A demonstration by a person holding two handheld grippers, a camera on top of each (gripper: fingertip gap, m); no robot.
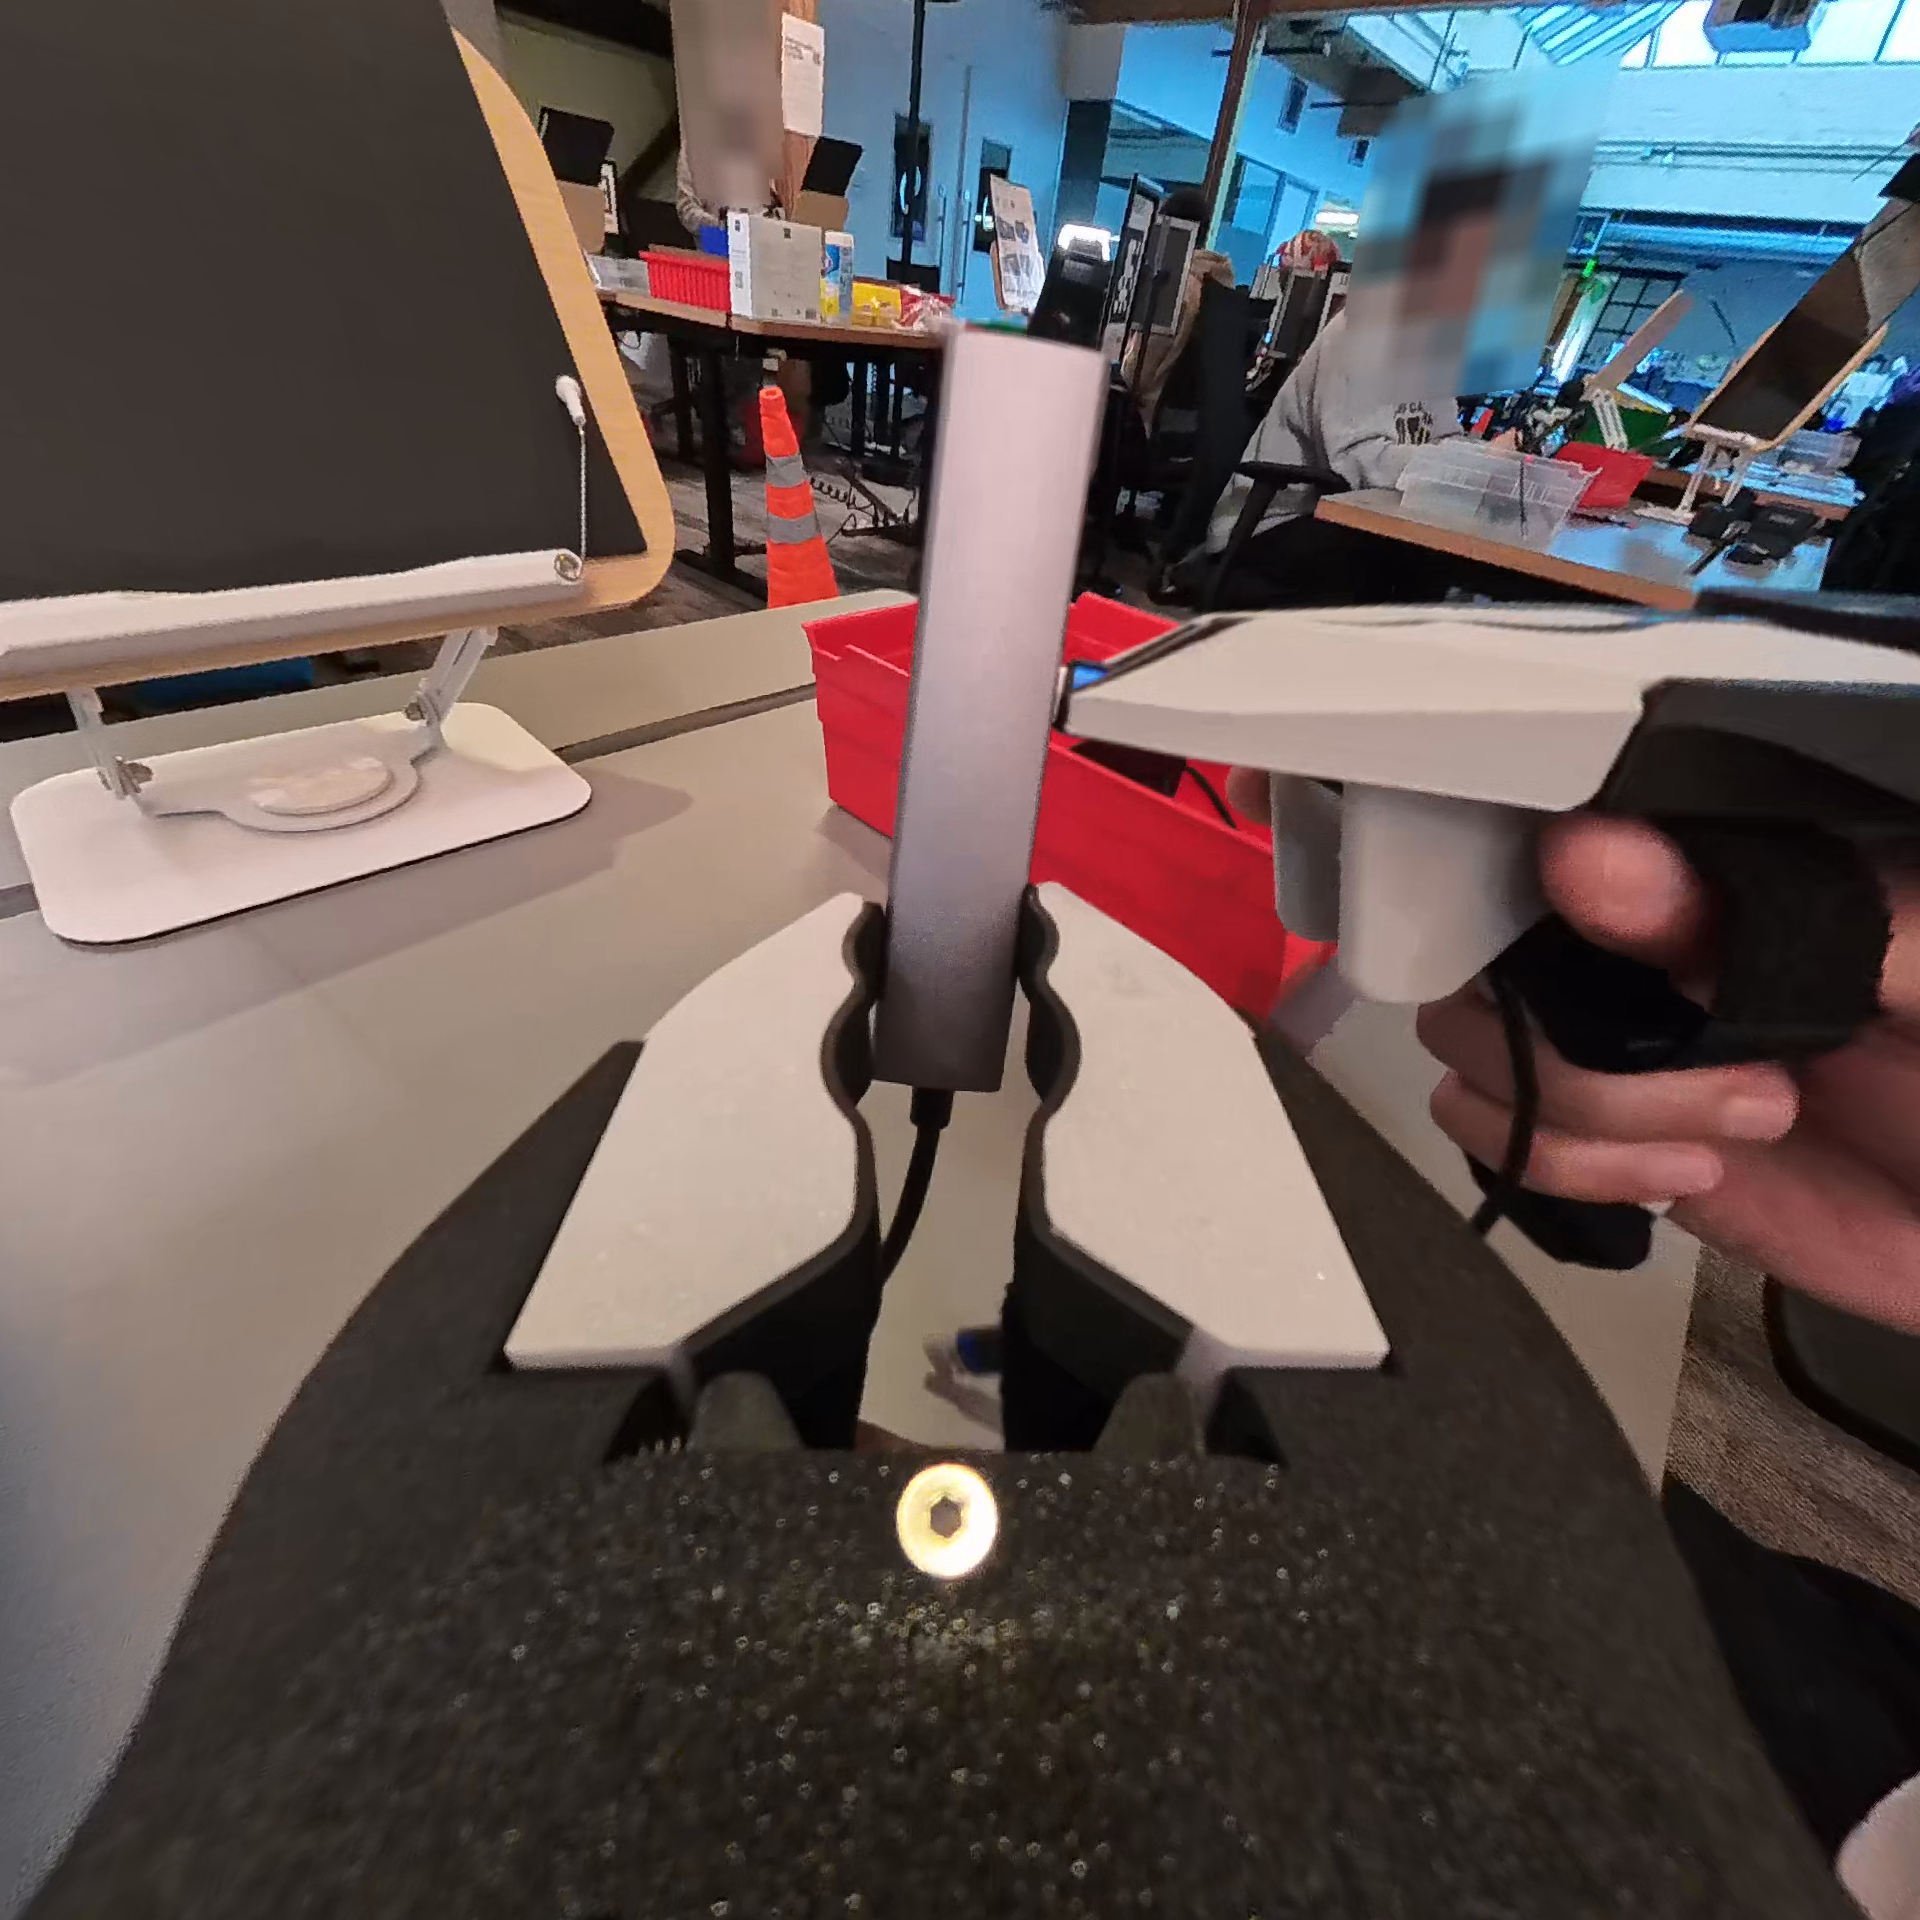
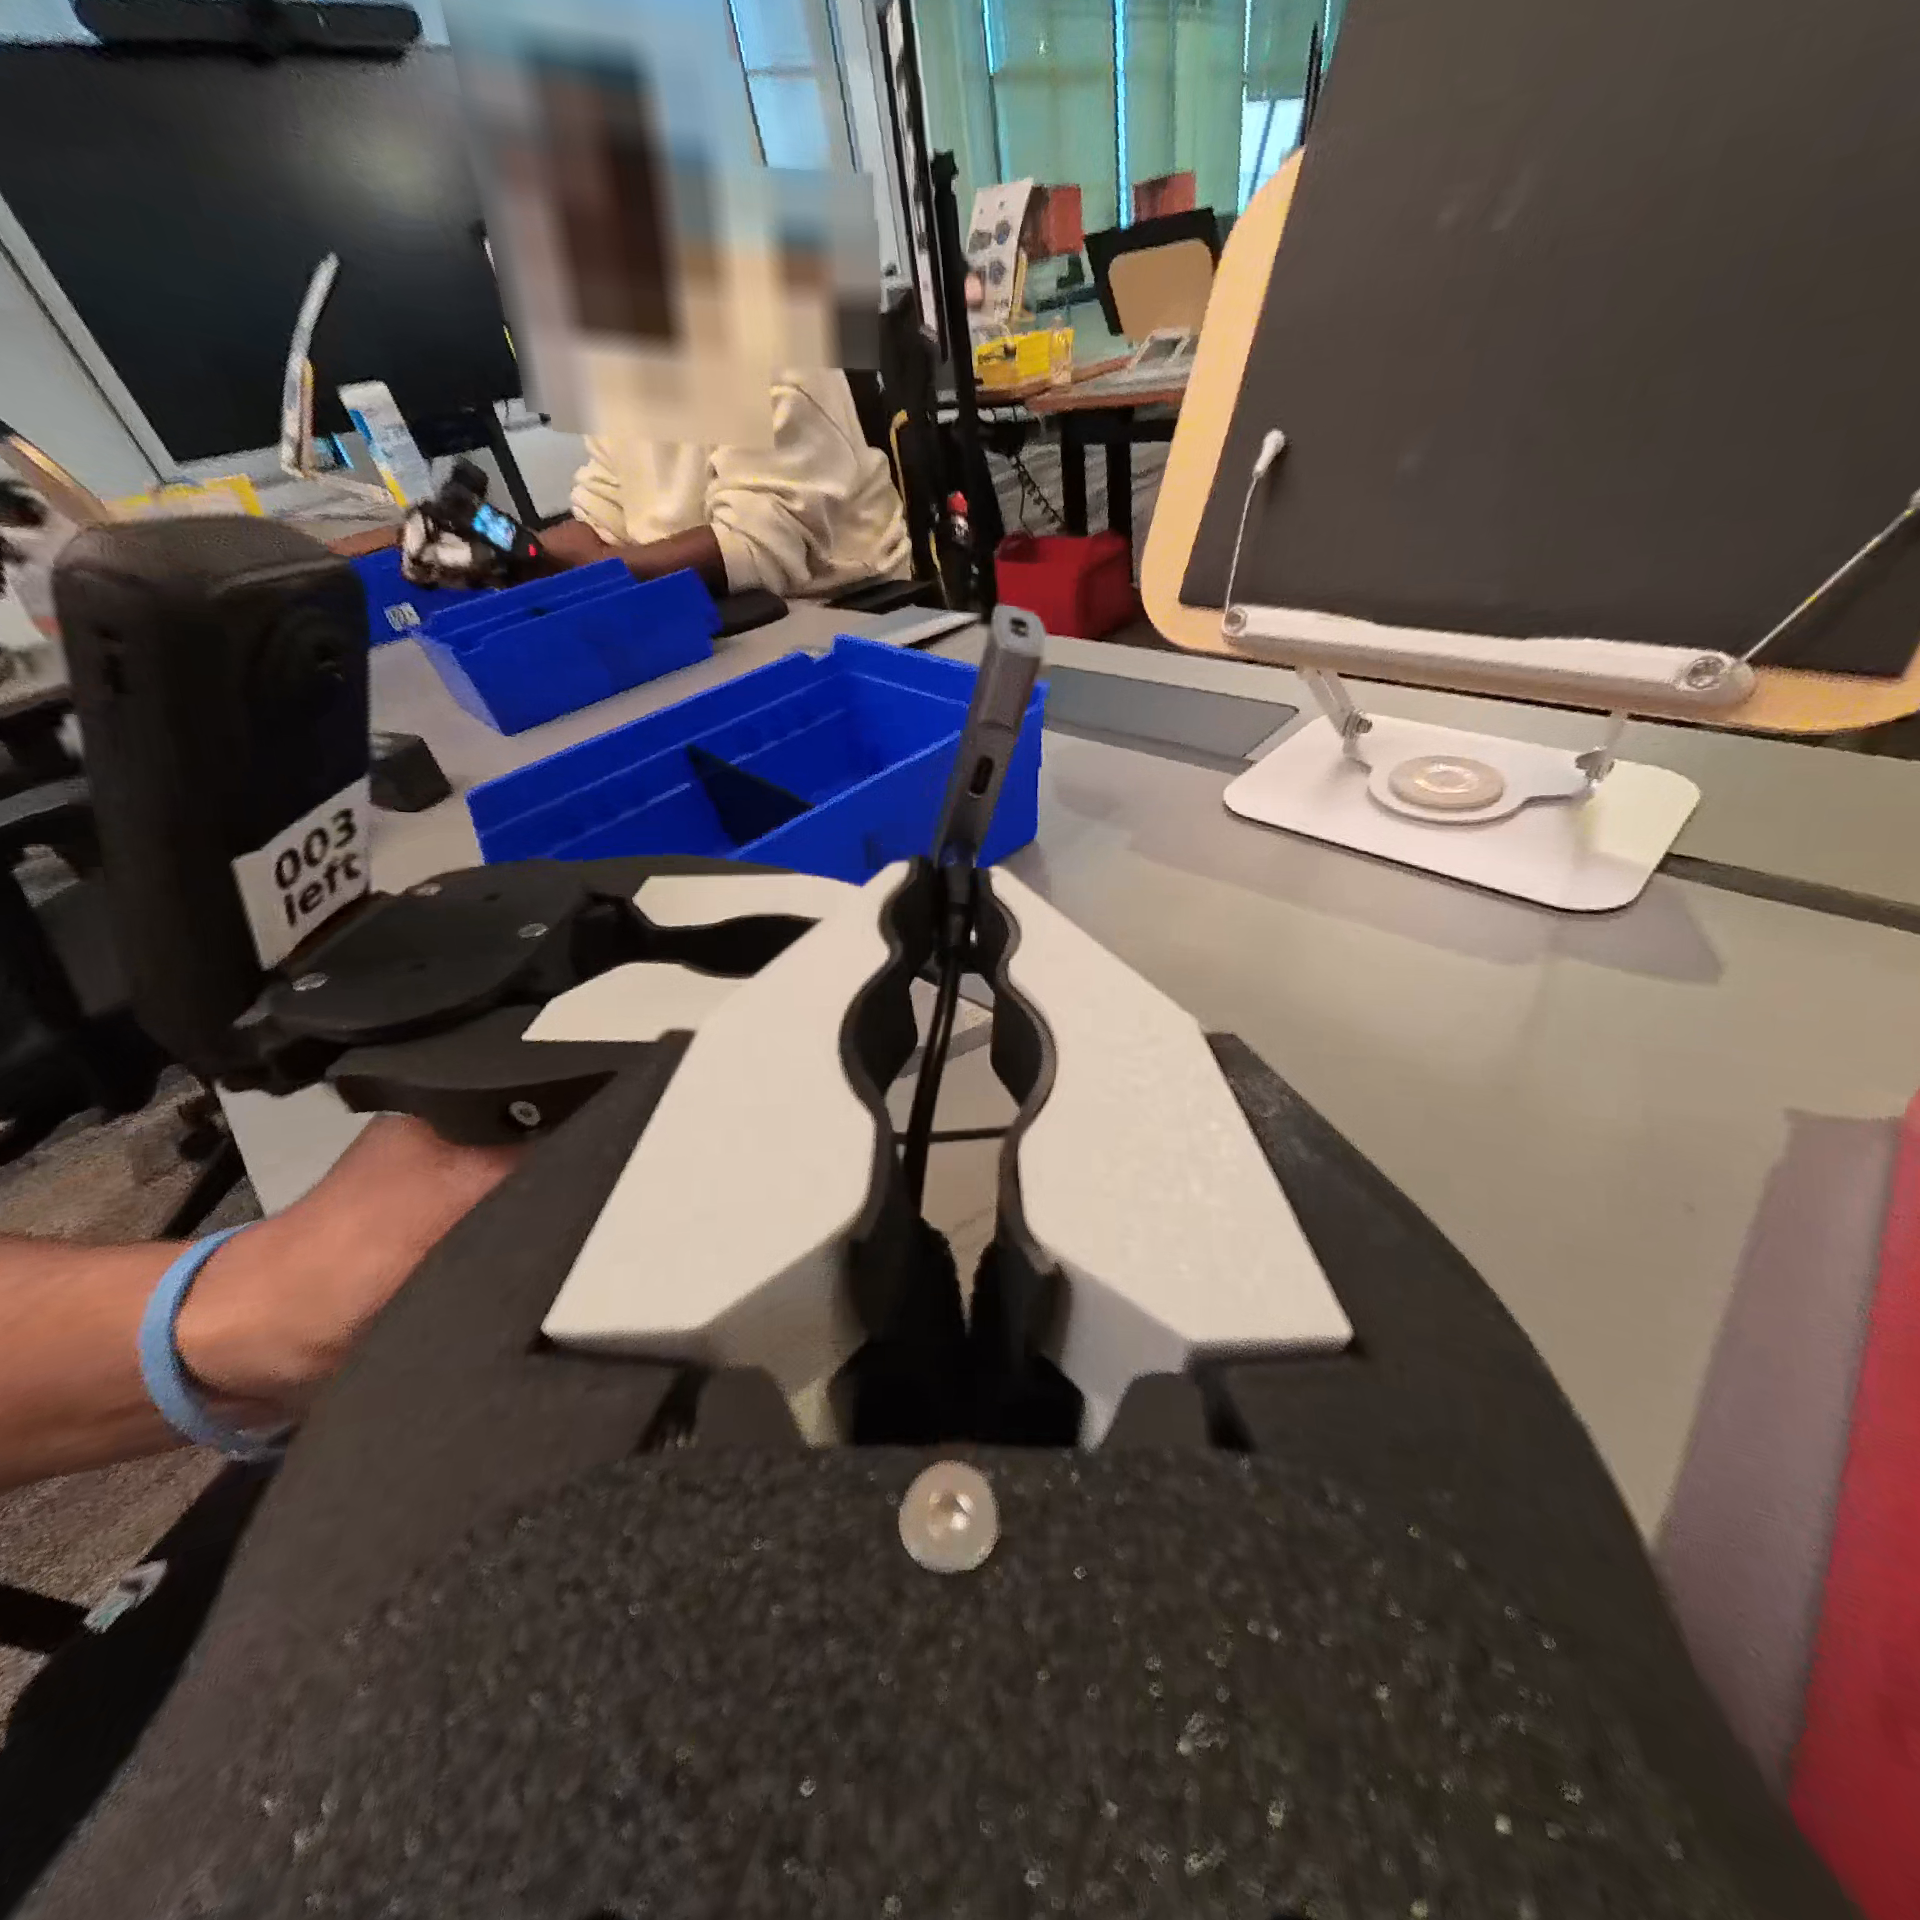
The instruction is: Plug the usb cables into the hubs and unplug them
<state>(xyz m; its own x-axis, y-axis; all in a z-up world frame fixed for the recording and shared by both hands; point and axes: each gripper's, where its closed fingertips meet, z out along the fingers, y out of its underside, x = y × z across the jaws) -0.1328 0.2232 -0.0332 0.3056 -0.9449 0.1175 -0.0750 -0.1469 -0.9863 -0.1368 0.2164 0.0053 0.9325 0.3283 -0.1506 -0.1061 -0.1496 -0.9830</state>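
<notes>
Left gripper (image 1: pixel 945 997) clamps upright grey hub (image 1: pixel 987 675).

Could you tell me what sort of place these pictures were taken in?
Probably a shared workshop or lab: long tables with parts bins such as a blue bin, a traffic cone on the floor, and people seated at other benches.

Slim grey metal hub (image 1: pixel 987 717), upright, lower end pinched between left gripper (image 1: pixel 948 987) fingers, black cable (image 1: pixel 914 1174) hanging below

left hand-held gripper (image 1: pixel 948 997) | clamps upright grey hub (image 1: pixel 987 707) | red bin (image 1: pixel 1132 831) behind
</notes>
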